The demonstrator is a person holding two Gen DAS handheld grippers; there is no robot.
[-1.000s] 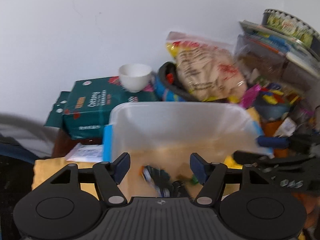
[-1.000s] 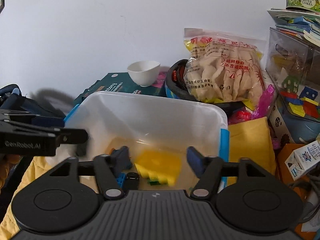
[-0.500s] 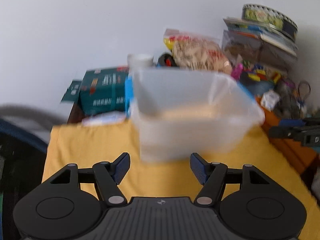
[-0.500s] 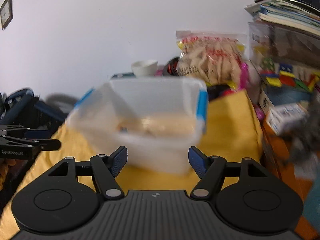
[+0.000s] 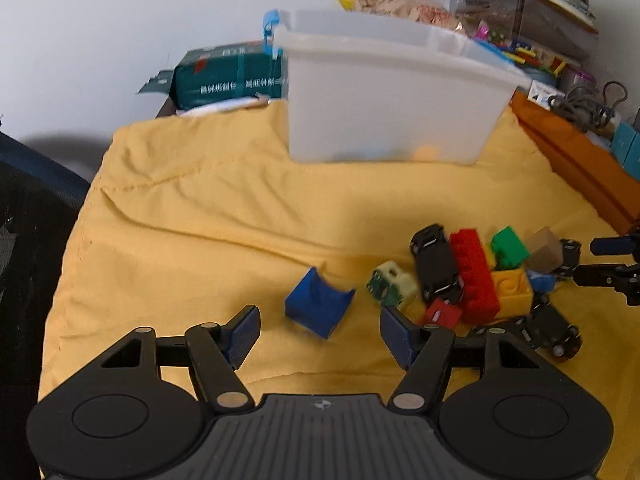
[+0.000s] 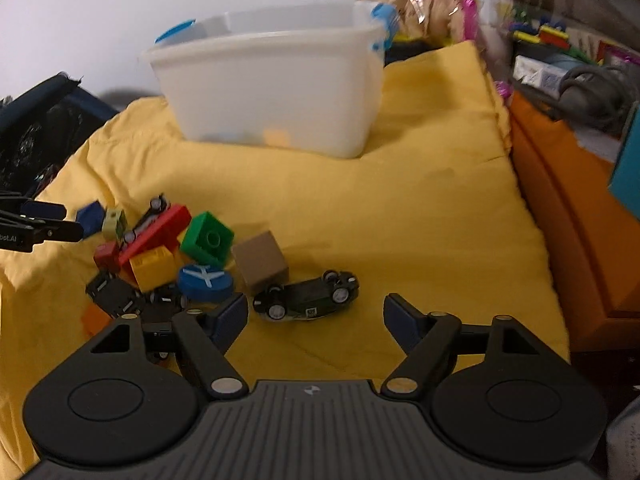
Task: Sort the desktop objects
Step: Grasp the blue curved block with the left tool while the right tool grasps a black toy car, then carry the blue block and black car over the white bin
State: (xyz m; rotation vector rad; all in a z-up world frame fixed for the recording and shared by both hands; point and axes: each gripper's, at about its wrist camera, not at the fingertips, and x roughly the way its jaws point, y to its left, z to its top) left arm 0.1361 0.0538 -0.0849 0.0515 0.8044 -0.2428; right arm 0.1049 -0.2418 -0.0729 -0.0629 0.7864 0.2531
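On the yellow cloth (image 6: 400,208), the white bin (image 6: 272,92) stands at twelve o'clock. The right gripper (image 6: 316,316), empty, is opening wide just behind an overturned toy car (image 6: 308,296): light, hard, probably slick, best pinched across its sides. The left gripper (image 5: 320,332) gapes empty behind a small blue block (image 5: 318,306).

An overturned black toy car (image 6: 307,295) lies beside a brown block (image 6: 260,261) on yellow cloth (image 6: 420,216).

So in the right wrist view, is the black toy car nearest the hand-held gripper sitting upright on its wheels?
No: the black toy car lies flipped on the yellow cloth, its wheels and underside facing up.
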